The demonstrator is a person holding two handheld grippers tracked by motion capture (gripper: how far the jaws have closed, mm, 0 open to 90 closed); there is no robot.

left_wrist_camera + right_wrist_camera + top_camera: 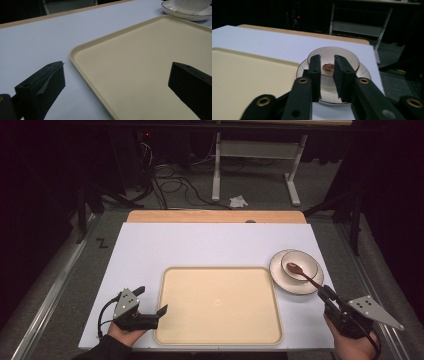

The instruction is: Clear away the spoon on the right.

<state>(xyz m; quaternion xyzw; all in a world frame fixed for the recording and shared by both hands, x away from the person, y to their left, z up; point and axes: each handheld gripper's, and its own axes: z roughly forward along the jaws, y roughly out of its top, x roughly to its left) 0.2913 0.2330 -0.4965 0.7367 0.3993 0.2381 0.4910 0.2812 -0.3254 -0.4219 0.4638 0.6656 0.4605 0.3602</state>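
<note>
A white table top (210, 245) is lying over a wooden board (215, 216), while cables (175, 185), a crumpled paper (238, 200) and a desk frame (260, 160) are sitting beyond

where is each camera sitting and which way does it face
High view: above the person's side, looking forward and down on the white table; both hands and grippers show.
Left gripper view: on the left gripper, facing the beige rectangular plastic tray.
Right gripper view: on the right gripper, facing the white bowl holding a brown spoon.
All share the tray.
</note>
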